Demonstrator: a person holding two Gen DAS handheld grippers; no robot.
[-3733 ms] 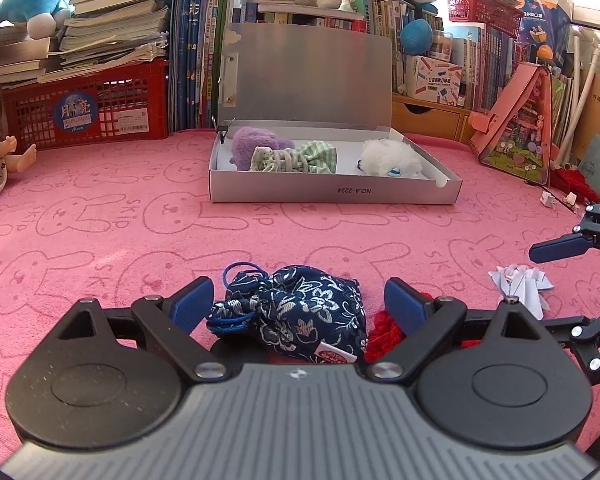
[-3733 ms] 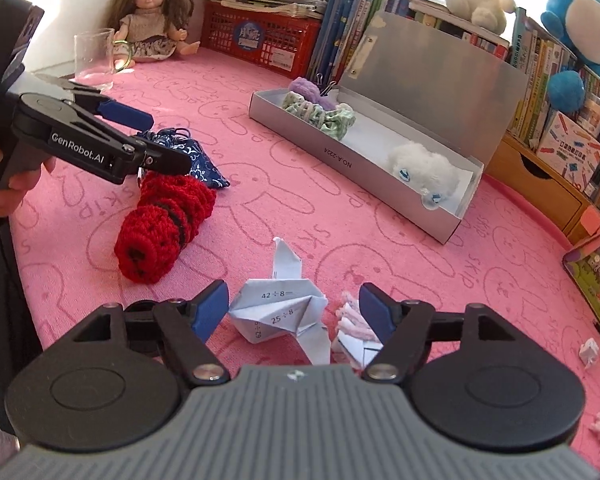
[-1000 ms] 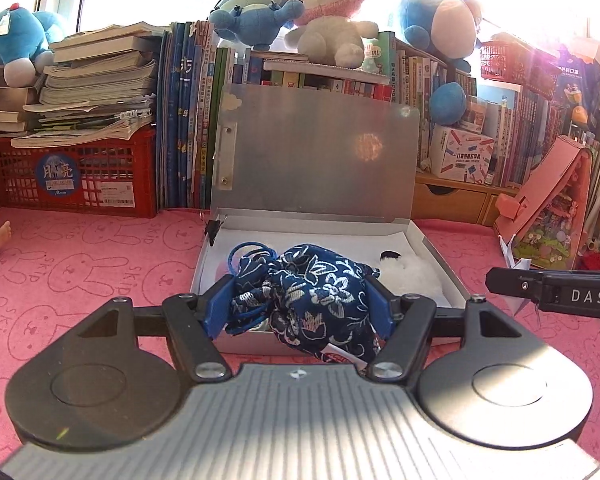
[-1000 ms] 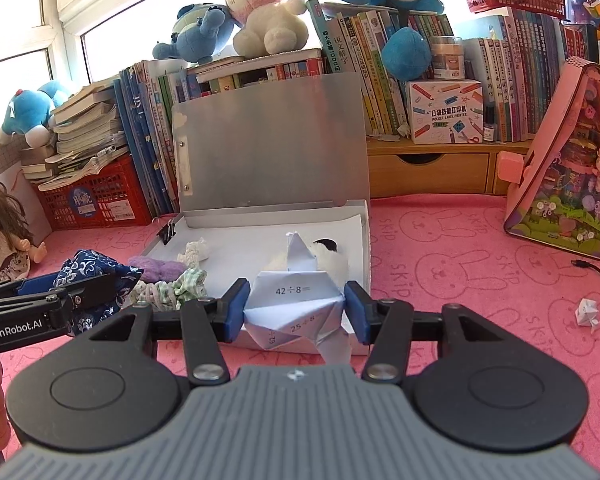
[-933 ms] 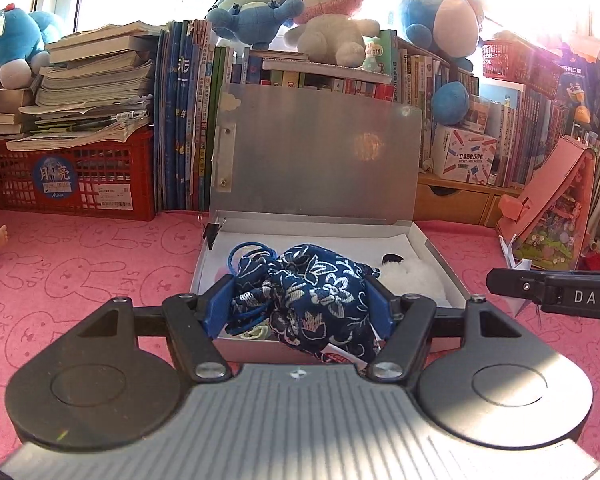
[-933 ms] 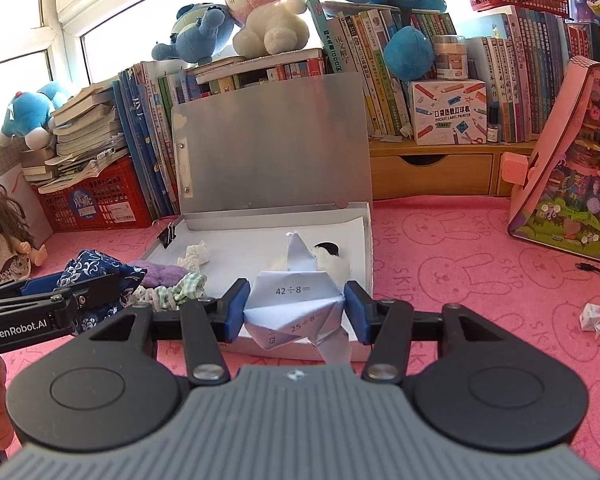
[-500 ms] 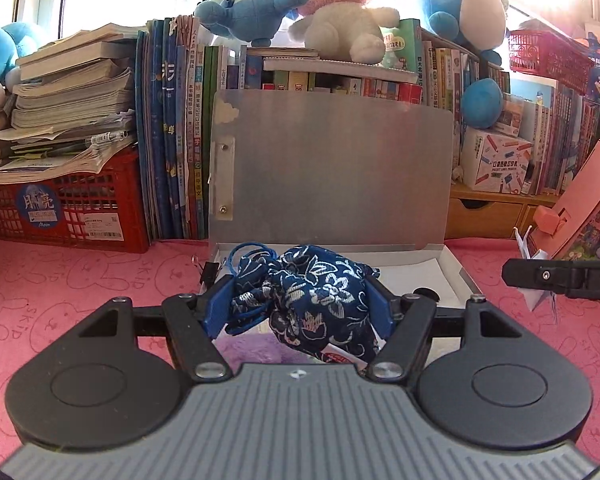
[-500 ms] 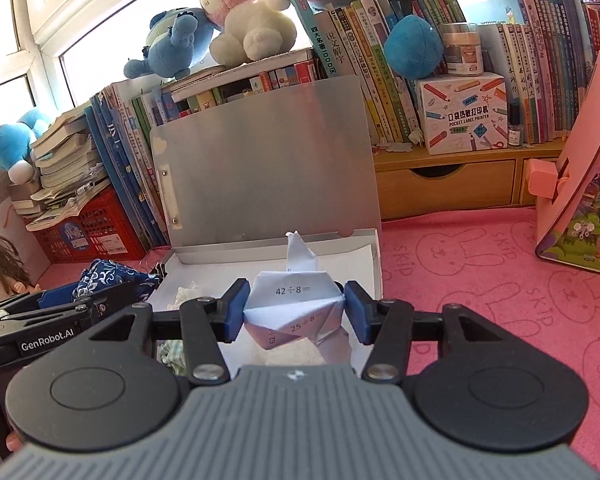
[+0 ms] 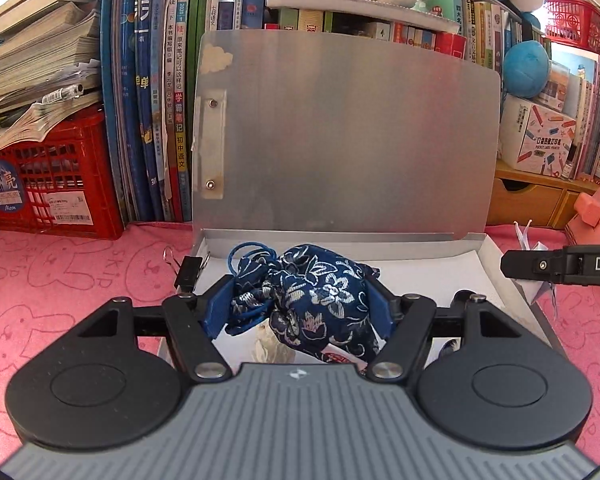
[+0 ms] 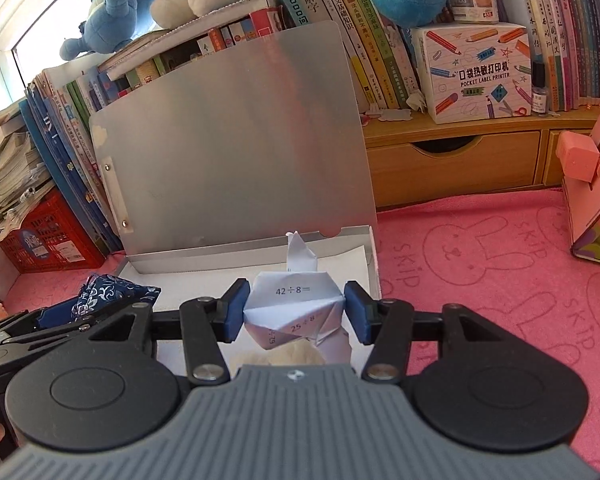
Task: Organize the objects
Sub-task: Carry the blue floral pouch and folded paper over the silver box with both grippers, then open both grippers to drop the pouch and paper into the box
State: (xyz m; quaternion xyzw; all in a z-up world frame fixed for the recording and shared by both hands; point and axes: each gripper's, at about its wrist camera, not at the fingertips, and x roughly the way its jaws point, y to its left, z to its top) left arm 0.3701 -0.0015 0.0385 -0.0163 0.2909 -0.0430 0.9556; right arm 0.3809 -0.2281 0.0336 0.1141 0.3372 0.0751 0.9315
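My left gripper (image 9: 300, 302) is shut on a dark blue floral cloth pouch (image 9: 312, 296) and holds it over the open silver box (image 9: 420, 258), near its left end. My right gripper (image 10: 294, 310) is shut on a folded white paper figure (image 10: 296, 304) with sums printed on it, held over the same box (image 10: 352, 256) near its right end. The pouch (image 10: 108, 290) and the left gripper also show at the left of the right wrist view. The right gripper's finger (image 9: 560, 266) shows at the right of the left wrist view. A white fluffy thing (image 10: 288, 354) lies in the box under the paper.
The box lid (image 9: 340, 136) stands upright behind. Books (image 9: 152, 100), a red crate (image 9: 48, 192) and plush toys line the back. A wooden drawer shelf (image 10: 452, 160) and a pink toy house (image 10: 592, 184) stand at the right. The pink rabbit-print mat (image 10: 480, 264) covers the surface.
Both grippers have moved forward and lower over the box with their loads; the box and lid now fill more of each view.
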